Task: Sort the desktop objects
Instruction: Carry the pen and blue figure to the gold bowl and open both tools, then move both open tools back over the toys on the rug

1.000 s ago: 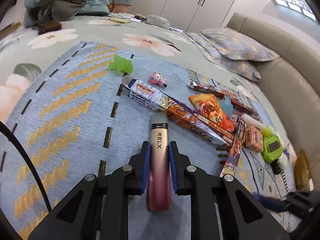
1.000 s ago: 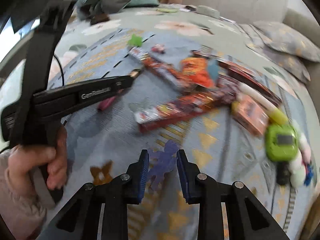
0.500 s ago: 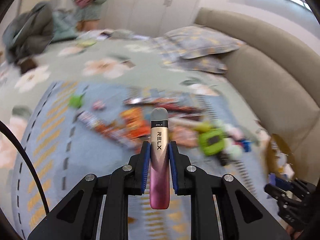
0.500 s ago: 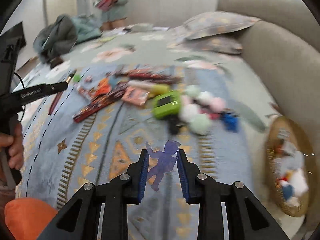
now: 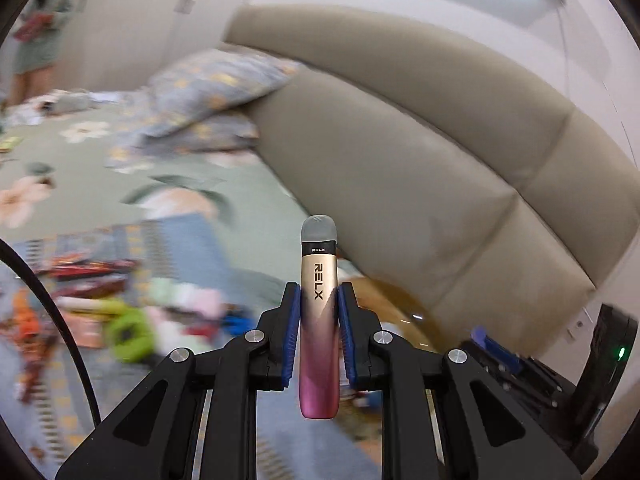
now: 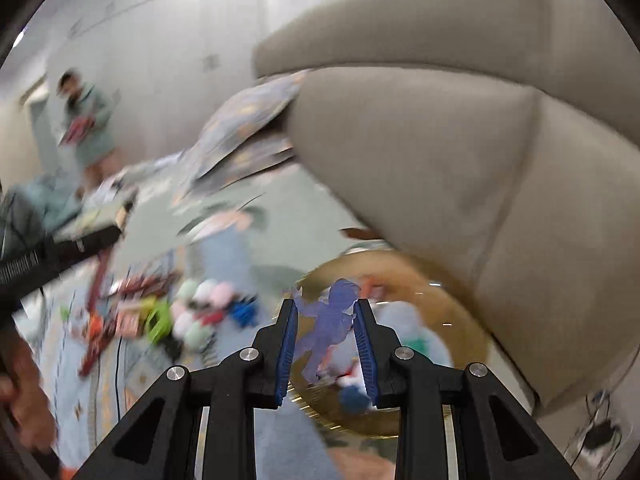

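My left gripper (image 5: 319, 300) is shut on a gold-to-pink RELX vape pen (image 5: 319, 320) held upright in the air, pointing toward the beige headboard. My right gripper (image 6: 326, 312) is shut on a flat translucent purple figure (image 6: 330, 320), held above a round golden basket (image 6: 460, 320) that holds several small toys. The basket's rim (image 5: 404, 308) shows just behind the pen in the left wrist view. The right gripper's body (image 5: 520, 368) shows at the lower right there. Both views are blurred.
Snack packets, a green toy (image 6: 158, 322), pastel balls (image 6: 200, 312) and a blue toy (image 6: 244, 312) lie on the blue blanket to the left. A padded beige headboard (image 5: 440, 160) rises on the right. Pillows (image 5: 216, 84) lie behind. A person (image 6: 88, 120) stands far back.
Both grippers have swung right, away from the scattered objects and toward the headboard. The right gripper with the purple figure is now over the basket. Both grips are unchanged.
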